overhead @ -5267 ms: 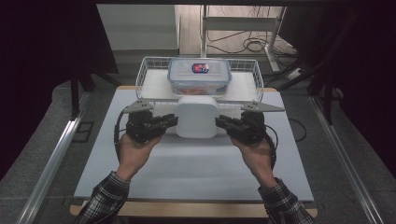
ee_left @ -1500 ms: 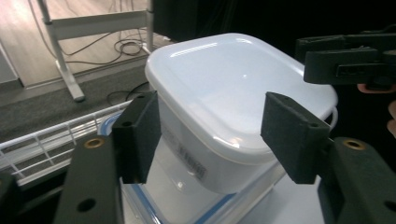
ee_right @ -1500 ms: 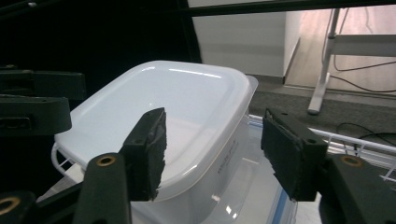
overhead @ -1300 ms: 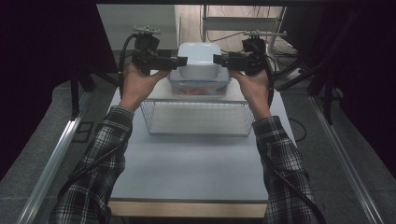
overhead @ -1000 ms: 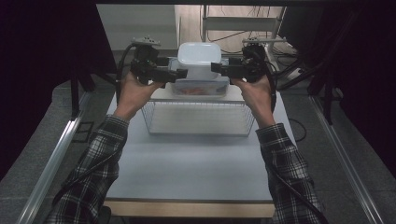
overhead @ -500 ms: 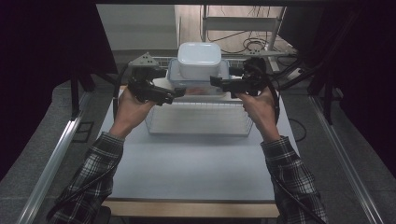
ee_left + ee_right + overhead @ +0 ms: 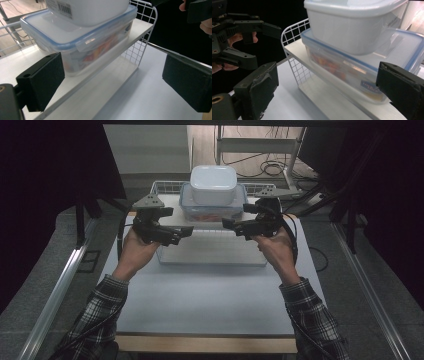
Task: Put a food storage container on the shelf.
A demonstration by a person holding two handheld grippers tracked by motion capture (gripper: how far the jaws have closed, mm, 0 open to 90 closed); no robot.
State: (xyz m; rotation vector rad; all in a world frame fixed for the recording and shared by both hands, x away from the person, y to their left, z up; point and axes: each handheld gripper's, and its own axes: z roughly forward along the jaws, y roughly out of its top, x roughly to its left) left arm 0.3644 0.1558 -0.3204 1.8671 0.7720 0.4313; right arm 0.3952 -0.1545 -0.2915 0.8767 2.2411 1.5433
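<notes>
A white lidded container (image 7: 213, 184) sits stacked on a clear container with a blue-rimmed lid (image 7: 200, 212), which stands on the top shelf of a white wire rack (image 7: 210, 254). My left gripper (image 7: 186, 231) hovers open and empty in front of the rack's left part. My right gripper (image 7: 229, 224) is open and empty at the front right. In the left gripper view, the white container (image 7: 87, 10) and clear container (image 7: 82, 42) lie ahead of my open left gripper (image 7: 113, 82). In the right gripper view, my open right gripper (image 7: 327, 92) faces the white container (image 7: 352, 22) and clear container (image 7: 362, 70).
The rack stands at the far half of a white table (image 7: 210, 305), with bare surface toward the person. Beyond it, cables and a metal frame (image 7: 260, 145) lie on the floor. Dark screens flank both sides. The left gripper (image 7: 237, 37) appears in the right gripper view.
Both grippers carried the white container up onto the clear container, let go of it, and have drawn back toward the person with jaws open.
</notes>
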